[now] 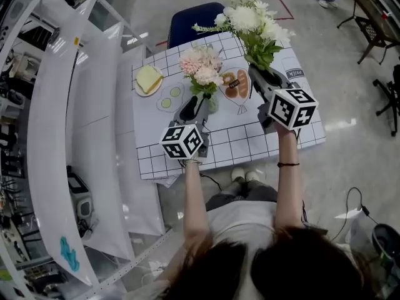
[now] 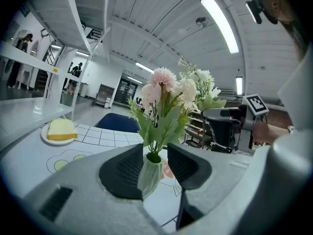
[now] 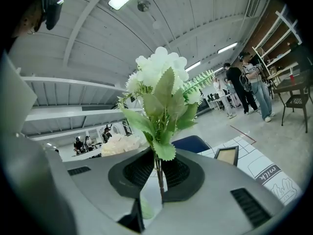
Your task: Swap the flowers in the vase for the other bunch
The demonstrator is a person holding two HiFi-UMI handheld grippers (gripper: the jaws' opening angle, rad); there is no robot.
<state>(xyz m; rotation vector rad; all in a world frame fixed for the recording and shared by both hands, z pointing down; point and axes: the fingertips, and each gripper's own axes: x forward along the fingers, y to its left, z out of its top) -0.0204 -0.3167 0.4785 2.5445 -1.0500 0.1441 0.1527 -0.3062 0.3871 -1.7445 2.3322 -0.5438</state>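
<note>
A pink flower bunch (image 1: 200, 64) stands in a small pale green vase (image 2: 150, 173) on the checked table sheet (image 1: 250, 136). My left gripper (image 1: 199, 106) sits around that vase. Its jaws stand apart, with a gap showing between the vase and the right jaw, so it is open. In the left gripper view the pink blooms (image 2: 166, 89) rise straight above the jaws. To the right, my right gripper (image 1: 259, 74) is shut on the thin stem of a white flower bunch (image 1: 253, 20), which it holds upright above the table. That white bunch (image 3: 159, 77) fills the right gripper view.
A plate with a yellow slab (image 1: 149, 79) lies at the table's far left. A blue chair (image 1: 194, 20) stands behind the table. White shelving (image 1: 56, 136) runs along the left. A small frame (image 3: 227, 155) lies on the sheet. People stand in the background.
</note>
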